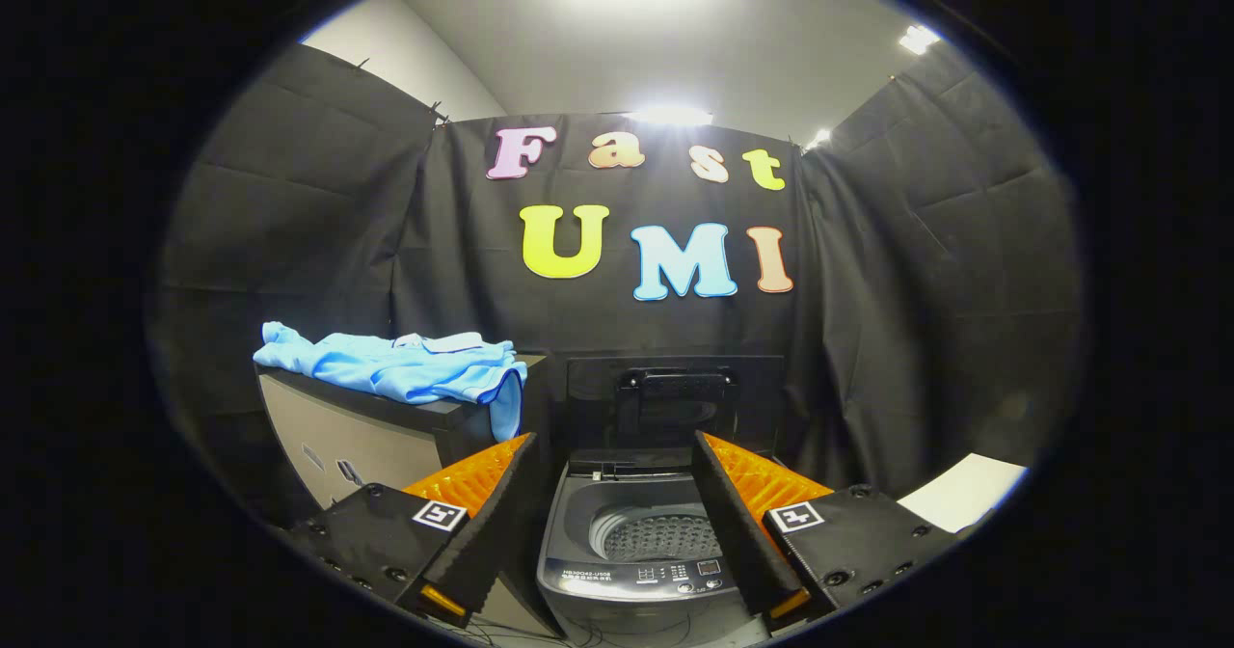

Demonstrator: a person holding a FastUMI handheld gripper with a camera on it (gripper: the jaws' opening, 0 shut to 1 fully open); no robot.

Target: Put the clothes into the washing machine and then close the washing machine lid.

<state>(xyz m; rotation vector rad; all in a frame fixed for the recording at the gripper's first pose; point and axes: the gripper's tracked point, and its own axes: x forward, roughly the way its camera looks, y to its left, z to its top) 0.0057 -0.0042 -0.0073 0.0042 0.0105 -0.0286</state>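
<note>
Here, inside the booth: the gripper (617, 455) hangs above and just short of a top-loading washing machine (641, 556), its two fingers spread wide w/ nothing between them but the view down into the tub. The washer's lid (675, 402) stands upright at the back of the machine, so the drum (656, 537) is exposed and looks to have no laundry in it. The clothes (400, 366), a light-blue bundle, lie heaped on a cabinet (366, 436) immediately left of the washer and higher than its rim; one corner of the fabric droops over the cabinet edge nearest the machine.

Judged from this frame, the job has not started: nothing is loaded, nothing gripped, lid not yet lowered. The step in hand is the reach for the bundle.

To do it well, approx. as follows:
- Swing left and up from the washer, keeping the jaws wide until the fabric is well between them.
- Bite into the thick middle of the heap, not the drooping corner; a thin pinch would prob. let the rest trail and snag on the cabinet edge or the washer's rim.
- Lift clear of the cabinet top before moving right, then release over the drum's centre, away from the control panel (665, 571) at the front.
- Check no sleeve hangs over the rim before going for the lid.

Whether the bundle is one garment or several cannot be told from here.
</note>
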